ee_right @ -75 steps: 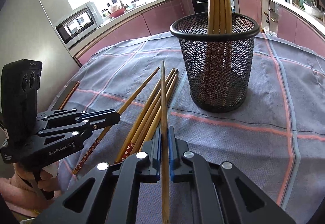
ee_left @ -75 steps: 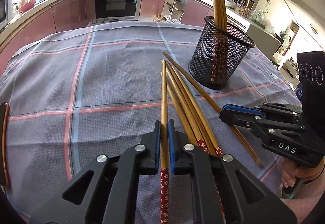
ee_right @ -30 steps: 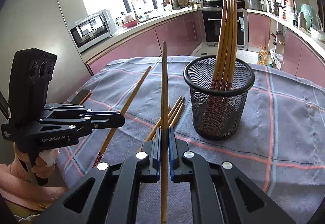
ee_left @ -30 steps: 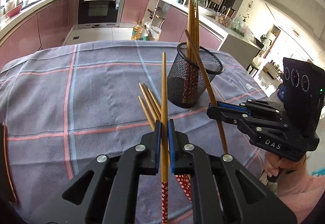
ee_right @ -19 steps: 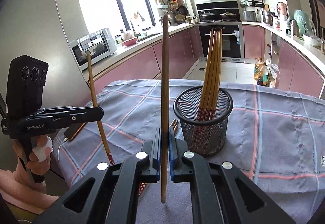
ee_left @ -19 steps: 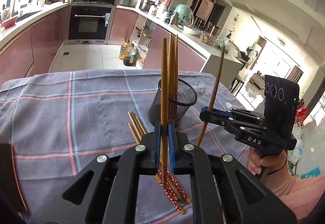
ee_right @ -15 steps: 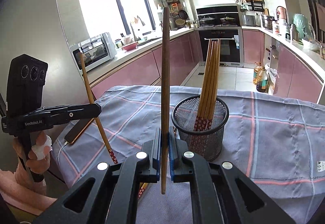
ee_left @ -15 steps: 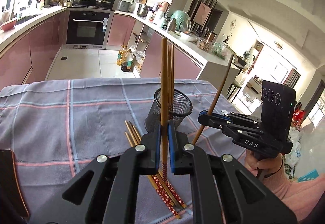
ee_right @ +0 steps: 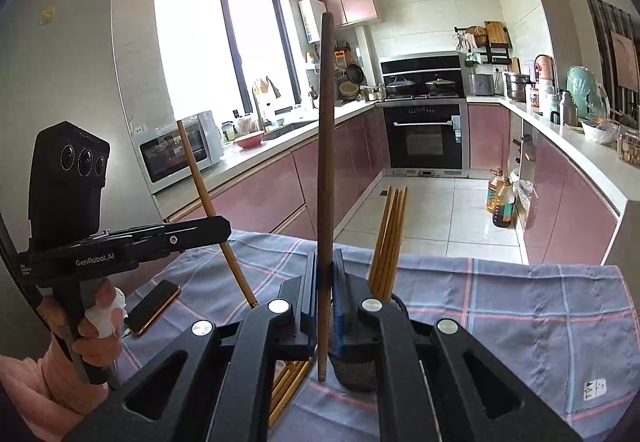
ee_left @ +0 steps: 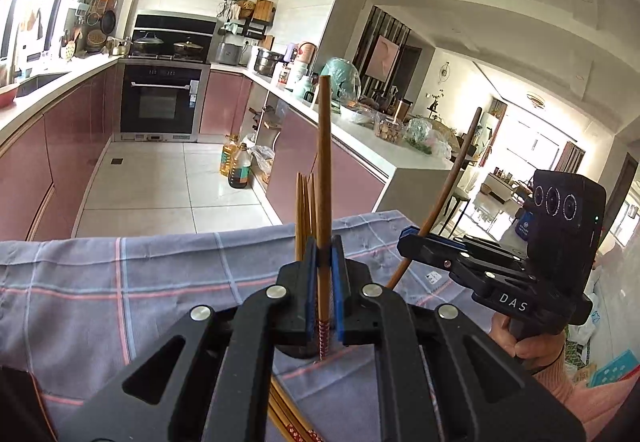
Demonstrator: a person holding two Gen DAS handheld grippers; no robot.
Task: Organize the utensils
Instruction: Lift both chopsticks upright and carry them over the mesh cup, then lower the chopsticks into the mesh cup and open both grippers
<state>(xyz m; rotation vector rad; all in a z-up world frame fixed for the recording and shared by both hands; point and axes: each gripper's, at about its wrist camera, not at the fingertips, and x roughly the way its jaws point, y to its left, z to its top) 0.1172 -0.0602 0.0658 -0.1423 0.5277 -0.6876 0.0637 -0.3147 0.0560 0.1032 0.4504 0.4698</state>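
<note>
My left gripper (ee_left: 324, 248) is shut on a wooden chopstick (ee_left: 323, 161) that stands upright, its red patterned end down. In the right wrist view my right gripper (ee_right: 326, 262) is shut on a second chopstick (ee_right: 325, 129), also upright. Each gripper shows in the other's view: the right one (ee_left: 405, 238) with its chopstick leaning, the left one (ee_right: 225, 226) likewise. The black mesh holder (ee_right: 356, 374) is mostly hidden behind my jaws, and several chopsticks (ee_right: 390, 234) rise out of it. Loose chopsticks (ee_right: 288, 382) lie on the table below.
A grey-blue checked cloth (ee_right: 520, 306) covers the table. A phone (ee_right: 154, 306) lies near the left edge. A hand (ee_right: 98, 322) grips the left gripper's handle. Pink kitchen cabinets, an oven (ee_right: 424, 137) and a tiled floor lie beyond the table's far edge.
Both grippers have risen from the table, each carrying its chopstick, and tilted up so the chopsticks stand upright. The holder has slid down behind my jaws.
</note>
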